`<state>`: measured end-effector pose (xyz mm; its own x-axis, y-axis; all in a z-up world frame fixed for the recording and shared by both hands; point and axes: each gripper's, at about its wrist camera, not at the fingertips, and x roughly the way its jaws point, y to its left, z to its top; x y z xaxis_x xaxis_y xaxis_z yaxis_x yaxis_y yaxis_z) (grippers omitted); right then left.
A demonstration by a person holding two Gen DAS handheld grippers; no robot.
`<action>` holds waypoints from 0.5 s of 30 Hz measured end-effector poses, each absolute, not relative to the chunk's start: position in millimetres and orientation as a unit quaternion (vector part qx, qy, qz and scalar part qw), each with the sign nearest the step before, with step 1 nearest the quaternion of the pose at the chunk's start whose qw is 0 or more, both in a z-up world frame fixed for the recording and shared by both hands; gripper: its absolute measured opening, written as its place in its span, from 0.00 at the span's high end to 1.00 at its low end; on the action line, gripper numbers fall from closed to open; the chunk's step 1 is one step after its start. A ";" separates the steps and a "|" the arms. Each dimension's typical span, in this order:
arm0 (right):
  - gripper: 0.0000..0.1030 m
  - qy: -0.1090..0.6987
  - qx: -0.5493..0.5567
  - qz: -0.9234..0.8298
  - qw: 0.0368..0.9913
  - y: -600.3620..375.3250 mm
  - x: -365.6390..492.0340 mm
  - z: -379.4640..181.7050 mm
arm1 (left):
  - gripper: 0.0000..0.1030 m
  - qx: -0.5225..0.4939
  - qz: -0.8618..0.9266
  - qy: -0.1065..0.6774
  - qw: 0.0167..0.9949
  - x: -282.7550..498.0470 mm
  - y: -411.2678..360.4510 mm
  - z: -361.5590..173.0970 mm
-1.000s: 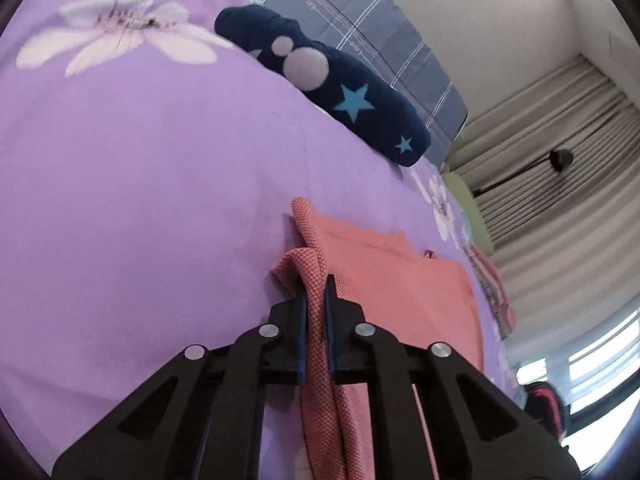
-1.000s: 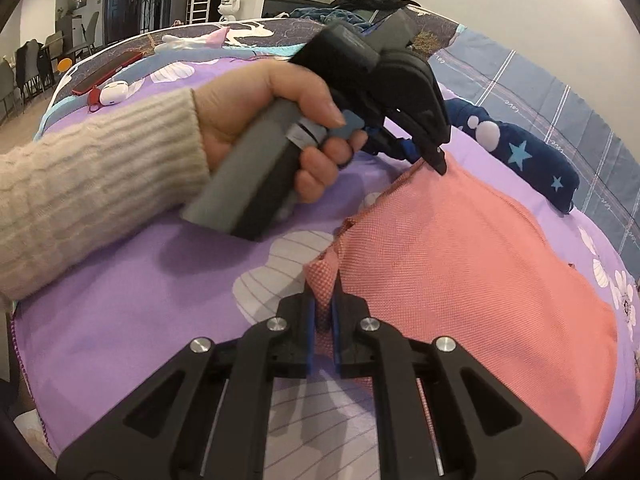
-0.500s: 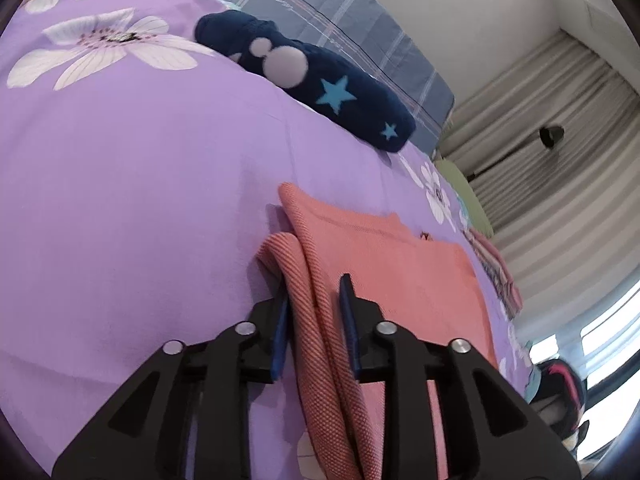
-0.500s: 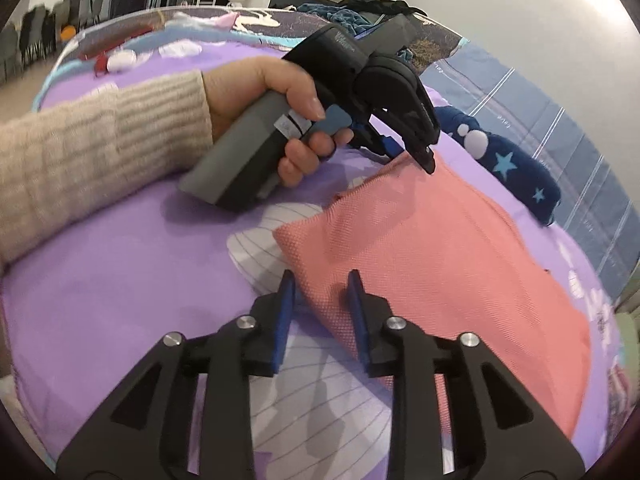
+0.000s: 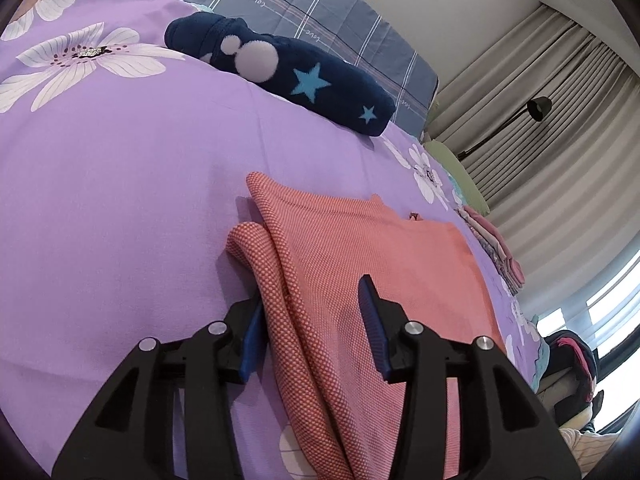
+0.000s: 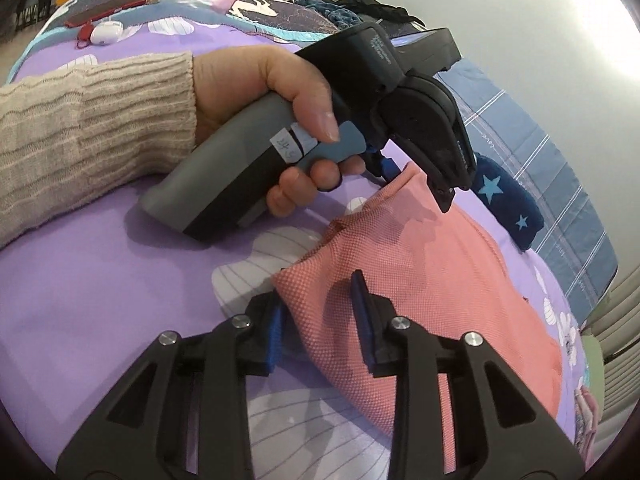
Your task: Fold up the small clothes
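A salmon-pink knit garment (image 5: 360,248) lies folded on the purple flowered bedsheet (image 5: 100,200). My left gripper (image 5: 312,320) straddles its doubled left edge; the jaws are opening, and the cloth lies loose between them. In the right wrist view the same garment (image 6: 440,272) spreads to the right. My right gripper (image 6: 318,312) stands open around its near corner, and the pads do not press on it. The left gripper (image 6: 416,186), held by a hand in a beige knit sleeve (image 6: 80,128), hovers at the garment's far corner.
A navy plush cushion with stars (image 5: 288,76) lies beyond the garment, in front of a blue plaid pillow (image 5: 320,12). A stack of folded clothes (image 5: 496,248) sits at the right of the bed. Curtains and a floor lamp (image 5: 538,108) stand behind.
Both grippers were shut on the garment's edge a second ago. Both have opened and let go, and the cloth has settled flat on the bed.
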<state>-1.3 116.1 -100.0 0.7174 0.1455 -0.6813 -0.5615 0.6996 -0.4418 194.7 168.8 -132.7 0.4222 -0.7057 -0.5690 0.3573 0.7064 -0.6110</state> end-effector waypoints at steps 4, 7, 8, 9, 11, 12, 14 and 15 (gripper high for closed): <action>0.73 0.333 -0.307 0.198 0.869 111.9 5.9 -97.2 | 0.57 -0.195 -0.323 0.439 0.816 204.7 160.0 -132.8; 0.73 0.335 -0.311 0.193 0.868 117.6 9.8 -97.9 | 0.58 -0.171 -0.317 0.443 0.821 210.4 147.5 -131.0; 0.75 0.335 -0.310 0.193 0.869 119.0 11.3 -97.8 | 0.63 -0.167 -0.316 0.444 0.821 211.7 145.4 -131.4; 0.77 0.337 -0.308 0.193 0.869 119.9 12.7 -97.7 | 0.68 -0.166 -0.316 0.447 0.820 212.7 144.6 -132.4; 0.93 0.341 -0.301 0.195 0.869 119.6 13.0 -97.0 | 0.83 -0.176 -0.325 0.453 0.811 214.2 146.1 -135.9; 0.93 0.340 -0.295 0.197 0.871 118.1 12.5 -95.0 | 0.84 -0.182 -0.328 0.454 0.808 213.9 147.7 -136.8; 0.95 0.339 -0.281 0.199 0.876 112.7 10.5 -91.0 | 0.86 -0.179 -0.327 0.452 0.810 211.8 147.2 -135.0; 0.95 0.338 -0.272 0.200 0.878 109.9 9.9 -88.4 | 0.86 -0.171 -0.324 0.451 0.814 210.4 144.7 -132.9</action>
